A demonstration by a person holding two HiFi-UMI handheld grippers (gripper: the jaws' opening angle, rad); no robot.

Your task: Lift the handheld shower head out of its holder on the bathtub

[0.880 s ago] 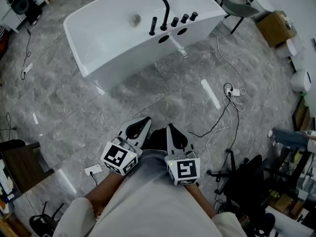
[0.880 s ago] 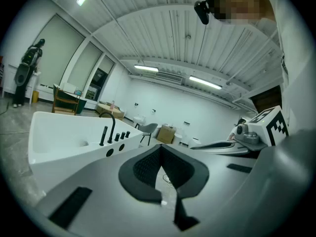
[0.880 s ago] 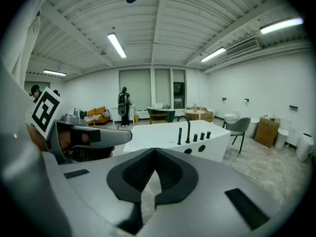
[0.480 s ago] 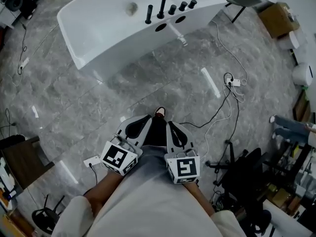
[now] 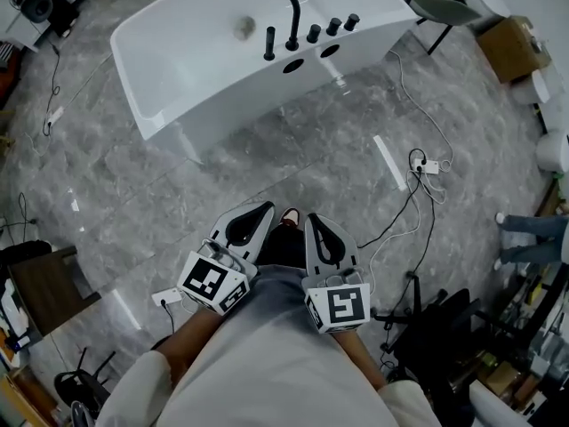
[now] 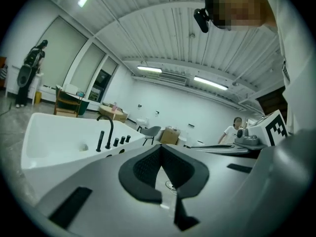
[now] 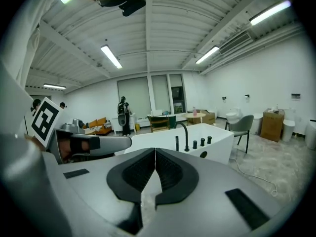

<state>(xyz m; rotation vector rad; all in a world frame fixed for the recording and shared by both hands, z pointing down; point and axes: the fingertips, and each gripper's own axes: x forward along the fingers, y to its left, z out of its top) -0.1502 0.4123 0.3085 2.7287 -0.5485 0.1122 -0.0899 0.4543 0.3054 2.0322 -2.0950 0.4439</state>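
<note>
The white bathtub (image 5: 178,69) stands across the grey floor at the top of the head view. On its near rim a black handheld shower head (image 5: 269,43) stands upright in its holder, beside the arched black faucet (image 5: 286,7) and three black knobs (image 5: 332,28). My left gripper (image 5: 265,210) and right gripper (image 5: 311,219) are side by side close to my body, both shut and empty, far short of the tub. The left gripper view shows the shower head (image 6: 100,140) past the shut left gripper (image 6: 160,146). The right gripper view has the shower head (image 7: 177,143) beyond the shut right gripper (image 7: 155,149).
Cables and a power strip (image 5: 423,164) lie on the floor at the right. A grey chair (image 5: 442,7) and a cardboard box (image 5: 511,47) stand behind the tub's right end. A person (image 5: 532,236) stands at the far right. A dark table (image 5: 40,292) is at the left.
The head view has swung slightly, so the tub shifted up and then back down in the picture. Both grippers stay shut and side by side in front of my body.
</note>
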